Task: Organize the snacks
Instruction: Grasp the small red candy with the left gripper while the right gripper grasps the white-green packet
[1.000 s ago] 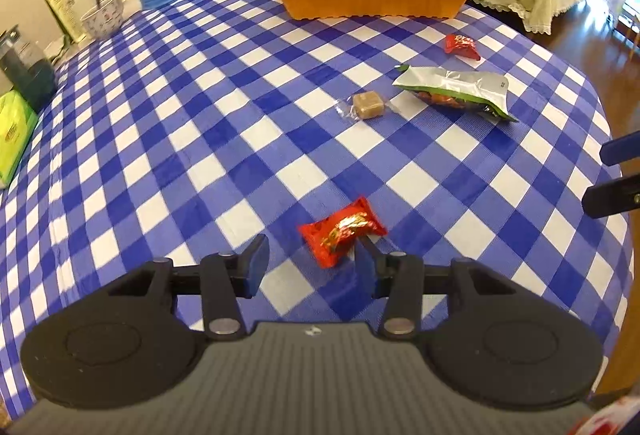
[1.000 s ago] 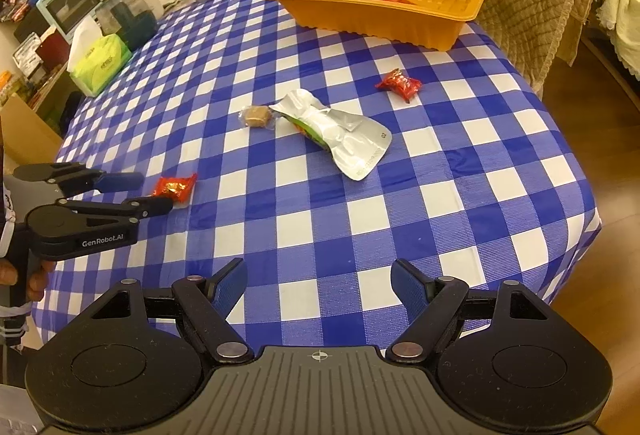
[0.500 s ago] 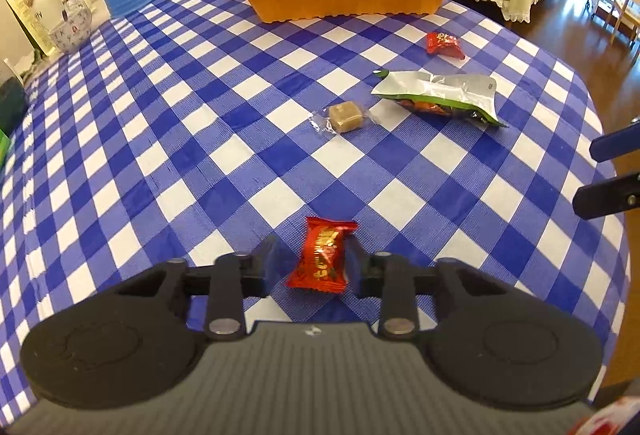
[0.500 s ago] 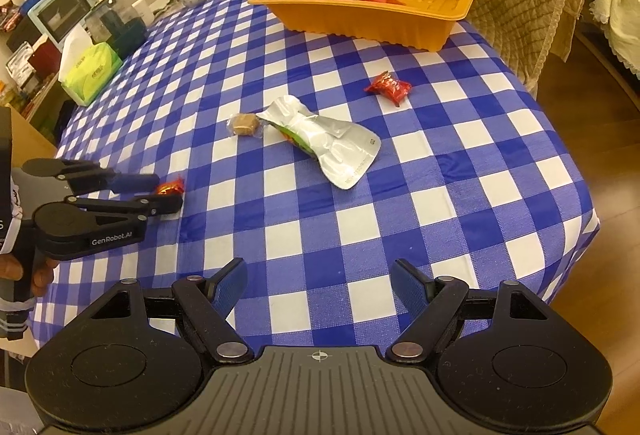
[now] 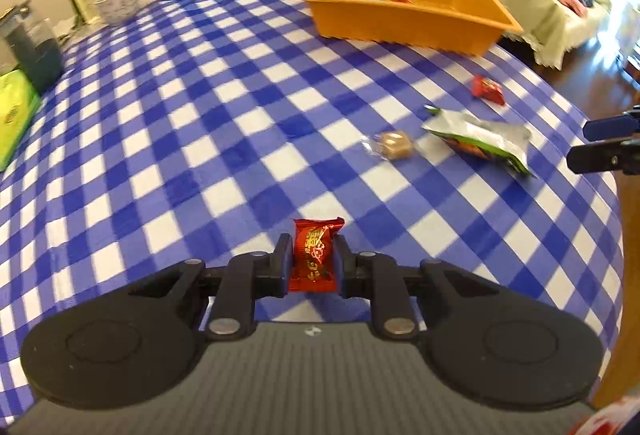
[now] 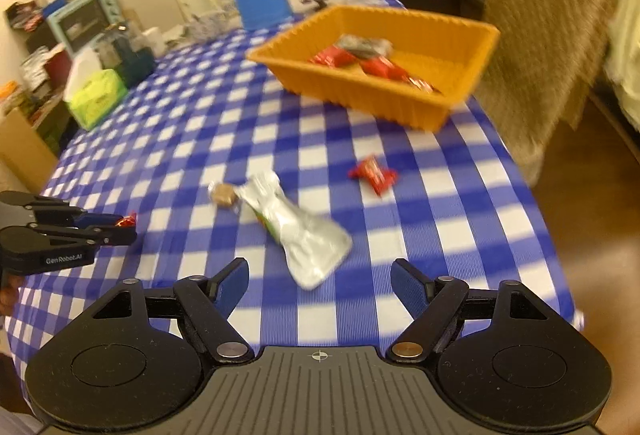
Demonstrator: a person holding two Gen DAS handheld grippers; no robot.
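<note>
Red wrapped candy (image 5: 314, 255) is sitting clamped between the pads of the left gripper (image 5: 311, 262), just above the checked tablecloth (image 5: 200, 123). The right gripper (image 6: 320, 285) is hovering wide open and empty. Several snacks are already lying in the orange basket (image 6: 476, 47); a foil pouch (image 6: 304, 231), a caramel (image 6: 223, 194) and another red candy (image 6: 374, 175) are still waiting on the cloth

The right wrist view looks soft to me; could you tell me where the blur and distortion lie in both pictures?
Right wrist view: motion blur smears the orange tray and silver pouch. Left wrist view: sharper, the red candy crisp; fisheye bows the tablecloth.
</note>
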